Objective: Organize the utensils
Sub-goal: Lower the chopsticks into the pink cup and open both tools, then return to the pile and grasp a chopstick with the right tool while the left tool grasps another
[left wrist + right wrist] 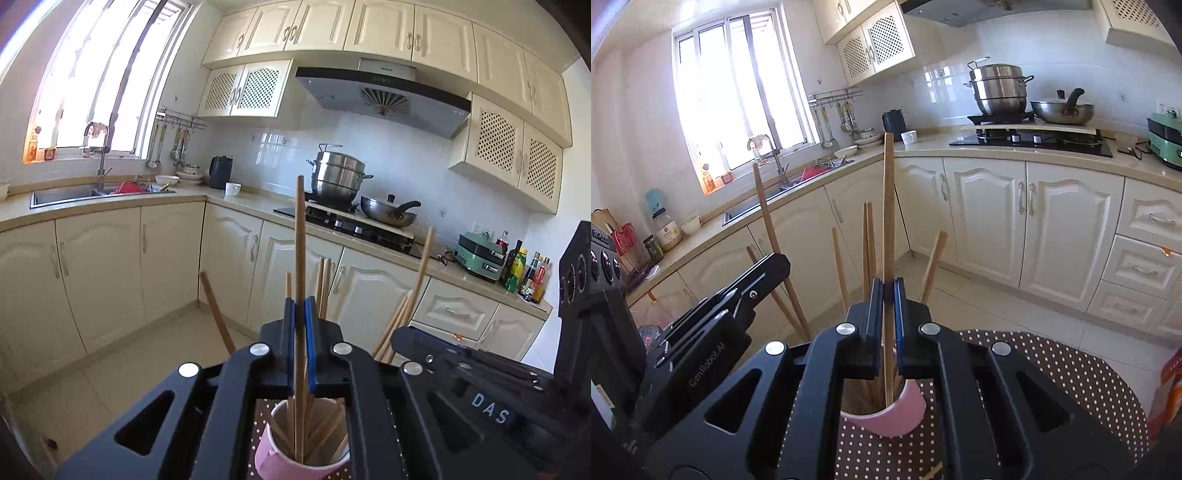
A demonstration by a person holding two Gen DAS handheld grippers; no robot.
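A pink cup [280, 458] stands on a brown polka-dot mat [1052, 373] and holds several wooden chopsticks [325, 280]. My left gripper [300, 317] is shut on one upright chopstick [300, 236] whose lower end reaches down into the cup. My right gripper [887, 299] is shut on another upright chopstick [888, 199], its lower end also inside the cup [897, 417]. The two grippers are side by side over the cup: the right one shows in the left wrist view [461, 362], the left one in the right wrist view [713, 314].
Cream kitchen cabinets [1027, 221] run along the floor ahead. The counter carries a sink [92, 194], a stove with a steamer pot [338, 177] and a wok [388, 212], and bottles [524, 269]. A red-orange package [1169, 391] lies at the mat's right edge.
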